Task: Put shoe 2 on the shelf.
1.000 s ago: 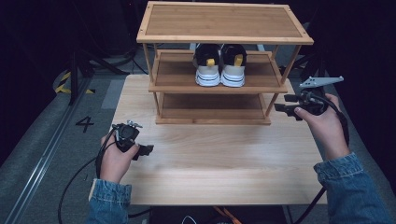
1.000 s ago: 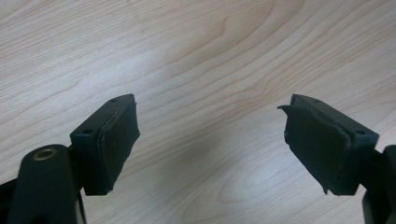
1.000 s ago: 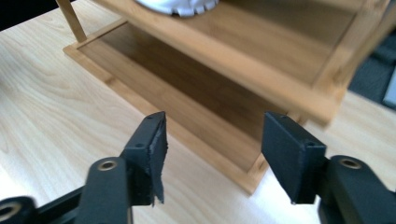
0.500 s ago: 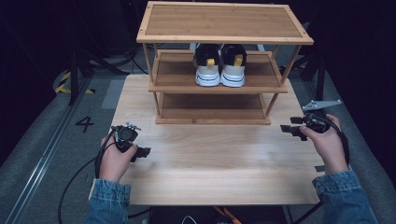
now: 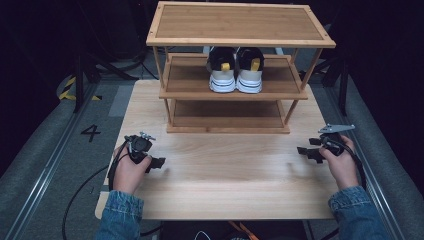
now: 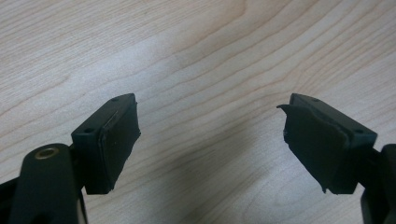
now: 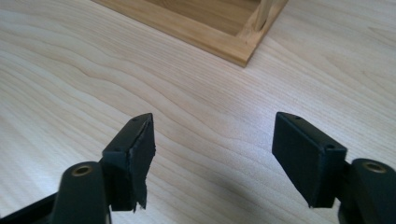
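Left tool (image 5: 159, 162): jaws apart, empty, low over bare counter (image 5: 225, 175).
Right tool (image 5: 306, 151): jaws just opened wider, nothing between, near rack (image 5: 230, 127) corner.
Shoes (image 5: 235, 70): middle shelf, toes hidden under top board.

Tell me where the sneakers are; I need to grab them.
In the high view, the pair of sneakers sits on the middle shelf of the wooden shoe rack, centred, heels toward the person.

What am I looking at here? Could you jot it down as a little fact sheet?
Setting: wooden table bearing a three-tier wooden rack
On the rack: pair of sneakers, middle shelf, heels toward the person
Left gripper: open, empty, low over the table
Right gripper: open, empty, jaws just widened, near the rack's front right corner
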A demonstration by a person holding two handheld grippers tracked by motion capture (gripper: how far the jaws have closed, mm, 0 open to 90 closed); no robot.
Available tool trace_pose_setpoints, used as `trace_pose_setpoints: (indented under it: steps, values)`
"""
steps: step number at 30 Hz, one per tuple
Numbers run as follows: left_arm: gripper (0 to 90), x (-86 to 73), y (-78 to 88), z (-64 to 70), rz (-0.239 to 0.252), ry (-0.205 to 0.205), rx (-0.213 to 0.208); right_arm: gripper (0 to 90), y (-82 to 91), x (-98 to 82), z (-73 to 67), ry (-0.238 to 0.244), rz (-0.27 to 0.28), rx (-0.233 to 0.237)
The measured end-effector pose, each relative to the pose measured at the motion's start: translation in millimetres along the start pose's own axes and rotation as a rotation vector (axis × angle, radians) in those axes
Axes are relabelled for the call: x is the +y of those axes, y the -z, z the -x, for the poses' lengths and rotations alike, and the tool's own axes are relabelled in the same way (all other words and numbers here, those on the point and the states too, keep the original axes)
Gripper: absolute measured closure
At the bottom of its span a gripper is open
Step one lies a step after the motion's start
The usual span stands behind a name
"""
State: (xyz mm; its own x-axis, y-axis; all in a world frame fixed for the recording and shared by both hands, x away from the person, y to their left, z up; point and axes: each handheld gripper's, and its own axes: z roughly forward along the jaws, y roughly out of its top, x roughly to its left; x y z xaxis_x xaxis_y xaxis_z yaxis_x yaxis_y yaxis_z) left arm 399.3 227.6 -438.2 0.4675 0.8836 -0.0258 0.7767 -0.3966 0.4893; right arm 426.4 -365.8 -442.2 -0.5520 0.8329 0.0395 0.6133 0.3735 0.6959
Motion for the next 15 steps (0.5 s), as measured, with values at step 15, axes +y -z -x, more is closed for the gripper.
trace_pose_setpoints:
  steps: [15]
  values:
    - [19.3,0.6,-8.6,0.7,0.065,0.013,-0.001,20.2,-25.6,-15.4,-4.4,0.045,-0.004,0.021]
